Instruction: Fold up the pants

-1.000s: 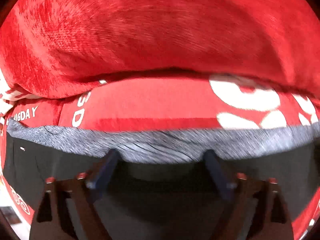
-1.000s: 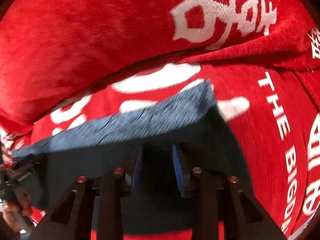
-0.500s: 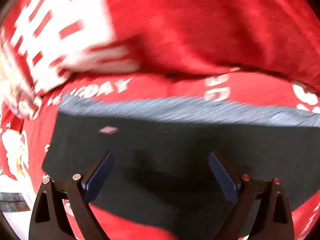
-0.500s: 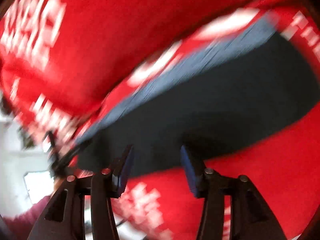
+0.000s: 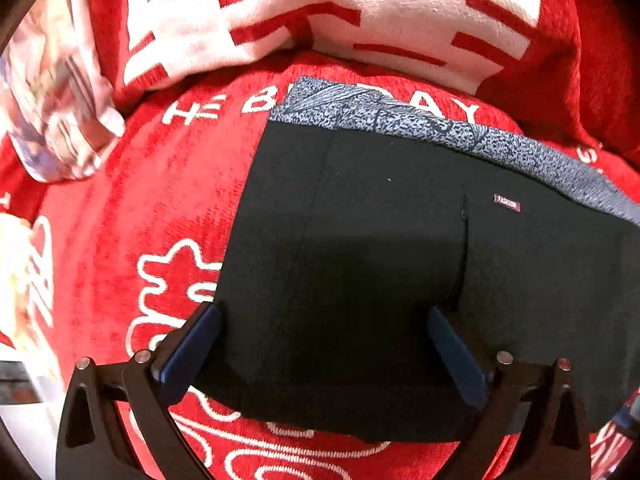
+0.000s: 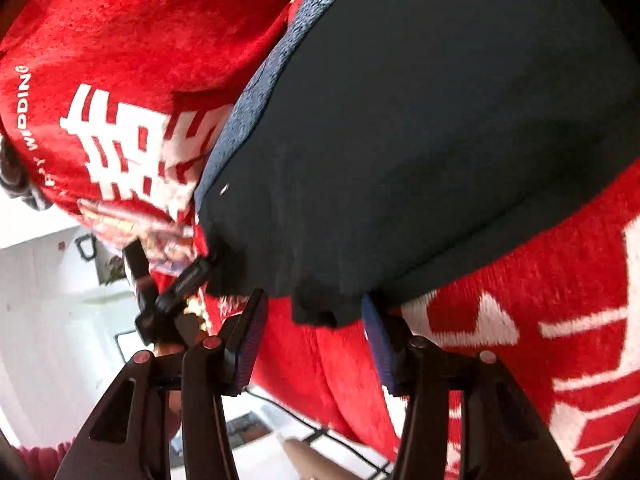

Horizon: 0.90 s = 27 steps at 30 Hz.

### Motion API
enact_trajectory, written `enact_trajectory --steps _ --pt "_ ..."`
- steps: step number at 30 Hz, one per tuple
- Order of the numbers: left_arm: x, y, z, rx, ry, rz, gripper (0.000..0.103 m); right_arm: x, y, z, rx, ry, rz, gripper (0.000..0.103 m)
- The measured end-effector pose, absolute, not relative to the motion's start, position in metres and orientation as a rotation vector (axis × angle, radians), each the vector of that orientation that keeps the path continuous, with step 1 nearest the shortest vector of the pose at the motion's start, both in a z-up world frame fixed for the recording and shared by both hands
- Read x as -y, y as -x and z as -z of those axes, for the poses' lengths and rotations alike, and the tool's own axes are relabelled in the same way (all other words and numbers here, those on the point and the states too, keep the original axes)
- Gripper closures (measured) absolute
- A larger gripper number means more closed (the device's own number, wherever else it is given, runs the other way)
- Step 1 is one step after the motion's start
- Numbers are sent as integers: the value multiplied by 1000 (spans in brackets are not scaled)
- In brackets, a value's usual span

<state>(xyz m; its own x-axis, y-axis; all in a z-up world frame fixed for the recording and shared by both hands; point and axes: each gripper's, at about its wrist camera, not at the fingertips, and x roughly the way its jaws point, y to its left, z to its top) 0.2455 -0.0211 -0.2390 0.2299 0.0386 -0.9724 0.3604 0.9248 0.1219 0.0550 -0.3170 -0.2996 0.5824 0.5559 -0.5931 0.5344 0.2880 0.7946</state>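
The black pants (image 5: 380, 248) lie folded into a flat rectangle on a red blanket (image 5: 160, 208), with a grey speckled waistband (image 5: 400, 116) at the far edge and a small "FASHION" label (image 5: 507, 202). My left gripper (image 5: 320, 344) is open and empty, its blue pads straddling the near edge of the pants. In the right wrist view the pants (image 6: 420, 140) fill the upper right. My right gripper (image 6: 314, 344) is open and empty, just below their near corner. The left gripper (image 6: 172, 292) shows small at the pants' far corner.
A red pillow with white characters (image 5: 320, 12) lies behind the pants, also in the right wrist view (image 6: 132, 140). A clear plastic packet (image 5: 52, 112) sits at the left. The blanket's edge and a white floor (image 6: 60, 300) are lower left in the right wrist view.
Both grippers have pulled back from the pants toward their near edge. The right gripper has opened wider and swung left. The pants stay flat on the blanket.
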Motion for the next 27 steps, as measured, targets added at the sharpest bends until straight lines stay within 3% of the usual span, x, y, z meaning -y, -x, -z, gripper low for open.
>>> enact_trajectory --steps 7,9,10,18,21,24,27 --pt "13 -248 244 -1311 -337 290 0 311 -59 291 -1033 -1359 52 49" --pt "12 -250 246 -1311 -338 293 0 314 -68 287 -1047 -1347 67 89" --pt "11 -251 246 -1310 -340 295 0 316 -74 280 -1064 -1284 99 92" --pt "14 -251 235 -1321 -407 263 0 294 -34 288 -1085 -1287 205 94" --pt "24 -237 210 -1297 -407 304 0 308 -23 270 -1149 -1177 226 89" --pt "47 -215 193 -1299 -373 411 0 337 -12 238 -1127 -1034 266 77" --pt "97 -184 199 -1336 -361 530 0 367 -21 213 -1094 -876 332 75"
